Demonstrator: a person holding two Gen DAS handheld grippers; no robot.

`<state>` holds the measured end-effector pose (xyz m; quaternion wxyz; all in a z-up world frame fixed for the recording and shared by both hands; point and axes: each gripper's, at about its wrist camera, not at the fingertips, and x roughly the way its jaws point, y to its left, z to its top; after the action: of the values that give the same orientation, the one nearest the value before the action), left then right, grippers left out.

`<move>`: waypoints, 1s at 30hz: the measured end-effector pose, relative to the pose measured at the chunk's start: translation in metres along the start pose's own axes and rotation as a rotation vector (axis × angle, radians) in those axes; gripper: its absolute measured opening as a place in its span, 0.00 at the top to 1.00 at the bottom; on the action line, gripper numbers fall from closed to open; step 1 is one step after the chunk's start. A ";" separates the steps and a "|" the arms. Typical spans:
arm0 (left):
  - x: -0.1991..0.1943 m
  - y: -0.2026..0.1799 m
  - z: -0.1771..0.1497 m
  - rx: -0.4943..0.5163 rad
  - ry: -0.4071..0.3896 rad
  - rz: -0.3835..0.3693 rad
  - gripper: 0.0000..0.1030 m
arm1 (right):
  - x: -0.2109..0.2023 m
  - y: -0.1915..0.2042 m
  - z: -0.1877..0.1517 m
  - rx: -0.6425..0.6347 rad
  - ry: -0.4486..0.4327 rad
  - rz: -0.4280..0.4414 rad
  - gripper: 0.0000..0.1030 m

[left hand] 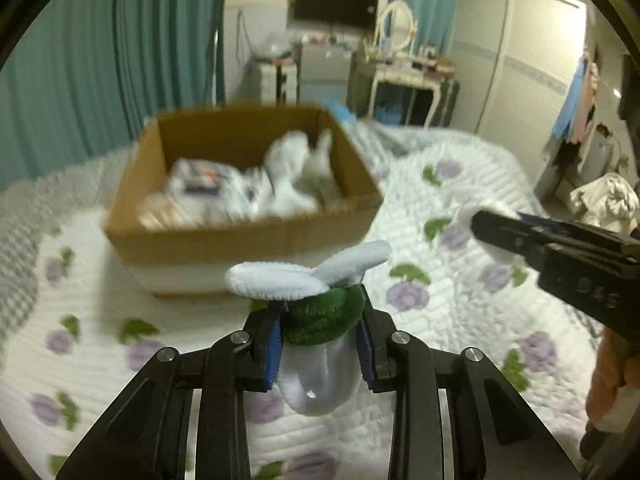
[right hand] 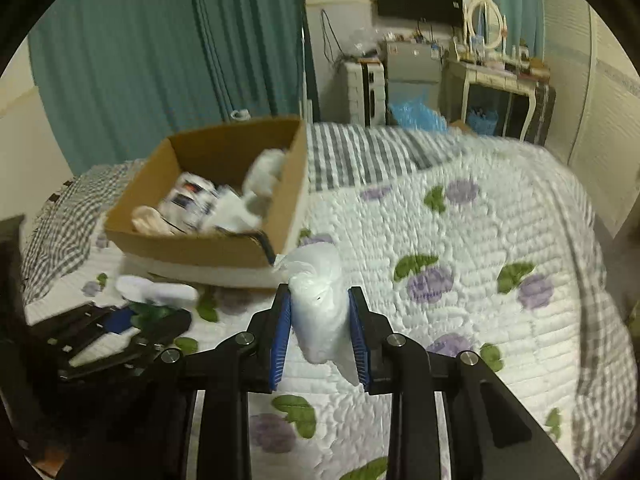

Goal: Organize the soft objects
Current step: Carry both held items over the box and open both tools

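My left gripper is shut on a soft toy with a green middle, pale blue wing-like flaps and a shiny white body, held above the bed. An open cardboard box with white soft items inside stands just beyond it. My right gripper is shut on a white plastic-wrapped soft bundle, held above the quilt to the right of the box. The right gripper also shows at the right of the left wrist view. The left gripper shows at the lower left of the right wrist view.
The bed has a white quilt with purple flowers and a grey checked sheet at its edges. Teal curtains hang behind the box. A dressing table, a small fridge and a wardrobe stand beyond the bed.
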<state>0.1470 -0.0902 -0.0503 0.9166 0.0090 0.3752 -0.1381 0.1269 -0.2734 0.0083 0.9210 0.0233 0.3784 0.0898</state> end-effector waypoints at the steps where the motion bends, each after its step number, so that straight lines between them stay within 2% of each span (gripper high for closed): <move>1: -0.015 0.002 0.005 0.010 -0.027 0.003 0.71 | -0.008 0.004 0.004 -0.005 -0.014 0.005 0.74; 6: -0.058 0.008 0.039 0.035 -0.132 0.018 0.70 | -0.042 0.028 0.028 -0.042 -0.089 0.024 0.74; 11: -0.064 0.022 0.077 0.053 -0.180 0.050 0.70 | -0.052 0.047 0.064 -0.063 -0.144 0.076 0.74; 17: -0.027 0.044 0.097 0.078 -0.172 0.067 0.67 | -0.011 0.055 0.096 -0.063 -0.132 0.130 0.74; 22: 0.015 0.056 0.102 0.109 -0.144 0.084 0.63 | 0.049 0.058 0.105 -0.055 -0.074 0.168 0.73; 24: 0.030 0.059 0.104 0.128 -0.131 0.115 0.51 | 0.068 0.057 0.107 -0.056 -0.058 0.165 0.72; 27: 0.051 0.065 0.106 0.138 -0.135 0.158 0.38 | 0.094 0.054 0.113 -0.044 -0.040 0.167 0.72; 29: 0.062 0.071 0.108 0.129 -0.139 0.157 0.26 | 0.110 0.052 0.117 -0.032 -0.025 0.160 0.68; 30: 0.063 0.070 0.109 0.123 -0.139 0.156 0.24 | 0.114 0.050 0.118 -0.028 -0.023 0.154 0.63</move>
<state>0.2828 -0.0513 -0.0221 0.9461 0.0846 0.2997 -0.0893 0.2818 -0.2003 0.0187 0.9159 0.0406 0.3634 0.1655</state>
